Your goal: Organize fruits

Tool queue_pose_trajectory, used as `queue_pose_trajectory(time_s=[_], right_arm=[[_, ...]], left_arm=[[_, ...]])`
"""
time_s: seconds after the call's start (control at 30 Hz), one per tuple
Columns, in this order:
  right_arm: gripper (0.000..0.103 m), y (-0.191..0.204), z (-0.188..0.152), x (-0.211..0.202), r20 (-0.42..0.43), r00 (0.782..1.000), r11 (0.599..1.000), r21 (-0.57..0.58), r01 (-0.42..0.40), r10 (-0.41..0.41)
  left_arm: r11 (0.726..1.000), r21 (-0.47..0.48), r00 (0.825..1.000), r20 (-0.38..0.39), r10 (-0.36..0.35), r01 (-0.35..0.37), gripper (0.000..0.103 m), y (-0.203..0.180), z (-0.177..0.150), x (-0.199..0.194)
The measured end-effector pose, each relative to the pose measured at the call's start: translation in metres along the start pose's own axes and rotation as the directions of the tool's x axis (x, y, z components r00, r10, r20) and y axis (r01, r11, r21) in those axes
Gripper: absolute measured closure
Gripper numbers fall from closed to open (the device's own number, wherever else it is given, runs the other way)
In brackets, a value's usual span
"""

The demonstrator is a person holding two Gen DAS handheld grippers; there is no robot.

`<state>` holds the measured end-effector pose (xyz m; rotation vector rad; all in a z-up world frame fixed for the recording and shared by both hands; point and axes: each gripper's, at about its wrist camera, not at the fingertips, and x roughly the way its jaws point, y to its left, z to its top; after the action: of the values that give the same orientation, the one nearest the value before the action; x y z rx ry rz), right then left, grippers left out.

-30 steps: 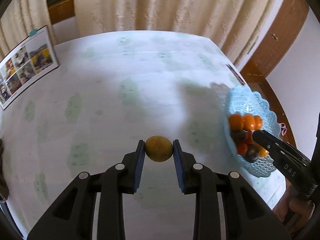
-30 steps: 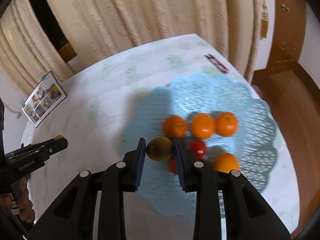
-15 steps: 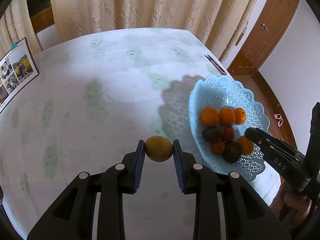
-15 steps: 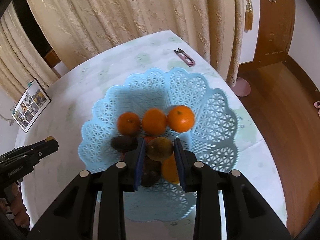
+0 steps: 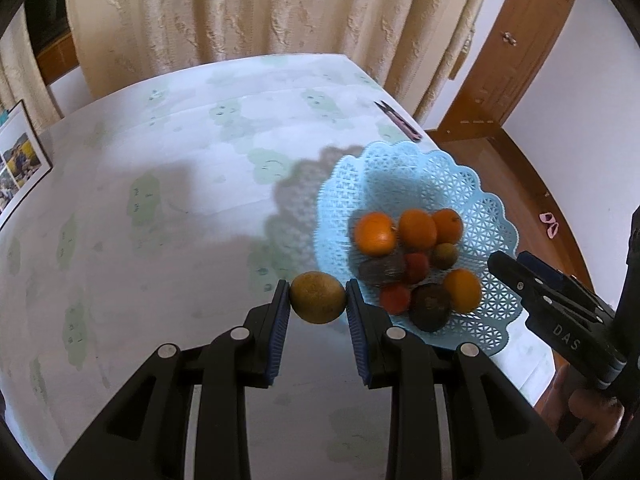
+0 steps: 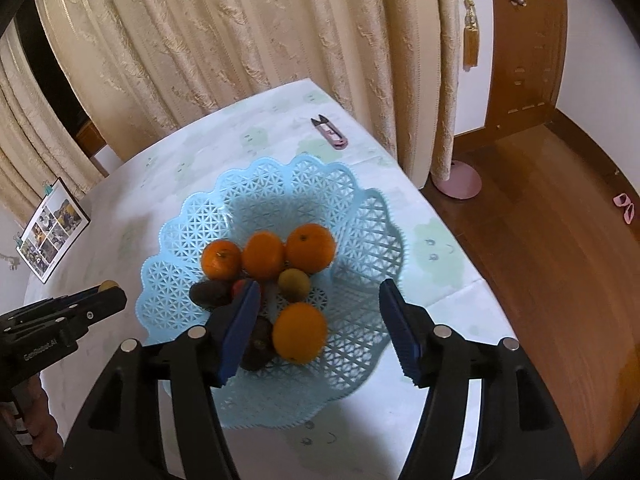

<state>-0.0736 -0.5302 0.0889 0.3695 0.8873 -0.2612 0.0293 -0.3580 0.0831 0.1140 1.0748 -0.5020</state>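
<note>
Two wrist views of a fruit-sorting task. The blue lattice basket [image 6: 360, 216] stands on the tabletop [image 5: 160, 208] near its right edge and serves as the collecting place: inside it lie three oranges in a row [image 6: 266, 258], a fourth orange [image 6: 299, 332] nearer the camera, a small yellow-brown fruit [image 6: 294, 283], red fruits [image 5: 416, 267] and two dark fruits [image 5: 430, 307], all bunched toward the low middle of the dish, presumably because its sloping walls let round fruit roll inward.

The left hand-held gripper [image 5: 318, 300] is clamped on a yellow-brown round fruit [image 5: 318, 298], its blue pads [image 5: 280, 320] pressing the fruit's two sides at the widest part, a grip that keeps a round body from slipping. The fruit is carried off the tabletop, just beside the basket's near-left rim and not yet over it; the likely purpose is to add it to the pile.

The right hand-held gripper [image 6: 318, 320] hangs over the basket with its jaws spread wide and nothing between them; the fourth orange and a dark fruit show through the gap below, and whether the left pad touches any fruit cannot be told. Its emptiness suggests a fruit delivered, leaving the basket free for the left side.

Thread snips [image 6: 330, 133] and a photo sheet [image 6: 52, 230] lie on the tabletop well apart from the basket.
</note>
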Motion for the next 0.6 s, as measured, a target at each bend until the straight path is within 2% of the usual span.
queue_pose_trajectory(time_s=[0.37,0.4,0.43,0.5,0.57,0.6], right_arm=[[0.038,-0.010,-0.006,-0.017,0.026,0.999,1.000,-0.001,0.021,-0.020],[0.033,-0.010,-0.007,-0.018,0.028,0.999,1.000,-0.002,0.022,-0.022],[0.026,-0.011,-0.007,-0.019,0.031,0.999,1.000,-0.002,0.022,-0.022],[0.021,-0.011,-0.008,-0.022,0.040,0.999,1.000,-0.003,0.028,-0.028],[0.015,-0.012,-0.009,-0.024,0.044,0.998,0.999,0.000,0.034,-0.034],[0.013,-0.012,-0.009,-0.025,0.047,0.998,0.999,0.003,0.034,-0.034]], left_arm=[[0.997,0.060,0.998,-0.030,-0.049,0.051,0.074,-0.033,0.001,0.015],[0.997,0.061,0.998,-0.035,-0.050,0.052,0.070,-0.035,0.001,0.016],[0.997,0.059,0.998,-0.039,-0.051,0.053,0.055,-0.036,0.001,0.016],[0.998,0.052,0.999,-0.023,-0.043,0.044,0.031,-0.037,0.001,0.015],[0.998,0.053,1.000,0.001,-0.029,0.029,0.027,-0.036,0.001,0.011],[0.998,0.056,1.000,0.000,-0.020,0.020,0.021,-0.036,0.001,0.011]])
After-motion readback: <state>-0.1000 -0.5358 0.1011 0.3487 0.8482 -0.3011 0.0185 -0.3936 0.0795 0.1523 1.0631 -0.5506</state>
